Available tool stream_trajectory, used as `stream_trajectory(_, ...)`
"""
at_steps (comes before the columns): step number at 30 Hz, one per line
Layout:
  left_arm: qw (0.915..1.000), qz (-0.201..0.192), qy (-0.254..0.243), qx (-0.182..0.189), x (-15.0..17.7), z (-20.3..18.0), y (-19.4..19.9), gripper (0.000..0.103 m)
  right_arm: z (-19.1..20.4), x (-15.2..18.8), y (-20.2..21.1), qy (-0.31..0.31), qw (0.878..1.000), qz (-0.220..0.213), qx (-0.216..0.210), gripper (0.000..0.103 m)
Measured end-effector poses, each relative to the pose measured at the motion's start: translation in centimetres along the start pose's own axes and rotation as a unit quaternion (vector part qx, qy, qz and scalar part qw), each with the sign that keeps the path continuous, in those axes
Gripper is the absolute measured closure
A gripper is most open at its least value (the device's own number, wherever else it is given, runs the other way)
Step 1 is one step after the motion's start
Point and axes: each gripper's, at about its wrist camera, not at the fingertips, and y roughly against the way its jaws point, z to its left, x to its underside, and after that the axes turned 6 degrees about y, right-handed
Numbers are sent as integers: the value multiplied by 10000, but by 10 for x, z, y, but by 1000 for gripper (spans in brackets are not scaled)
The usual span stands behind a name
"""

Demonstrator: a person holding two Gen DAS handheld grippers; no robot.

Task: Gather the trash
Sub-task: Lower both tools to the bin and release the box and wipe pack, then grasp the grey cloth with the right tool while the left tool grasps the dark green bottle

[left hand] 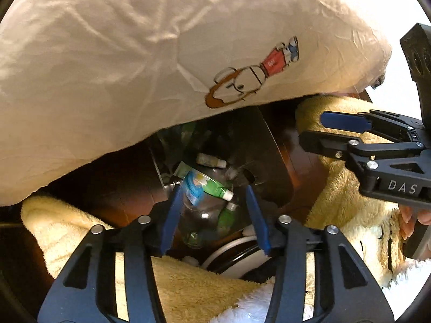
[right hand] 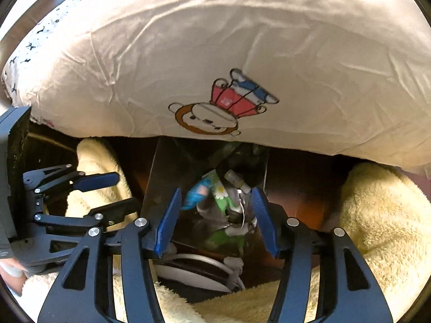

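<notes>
Trash bin (left hand: pixel 258 145) holding several plastic bottles (left hand: pixel 207 185), two tongs, left (left hand: pixel 214 215) and right (right hand: pixel 215 218), parted, empty

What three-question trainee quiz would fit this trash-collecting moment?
1. True or false: the left claw is clamped on a bottle.
2. What hangs over the bin? A) cartoon-print bedding B) a curtain C) a jacket
3. Fill in: the fluffy blanket is pale ____.

Key: 1 false; both it and the right claw stand open above the bottles. 2 A, the bedding. 3 yellow.
</notes>
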Motion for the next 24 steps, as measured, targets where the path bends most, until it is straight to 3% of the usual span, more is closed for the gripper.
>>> stream_trajectory(7,9981,-553,62,-264,-7,6,37,31,-3,-11,35,90,9978,-637,172,26)
stream_trajectory(17,9867,-1545,179,-477,-32,27,115,22,-5,-56,99,395,9841,-1609,639,19)
stream_trajectory(24,9746,-2100,307,-720,-76,38,144,21,-28,-112,107,256,9767,-1940,878,19)
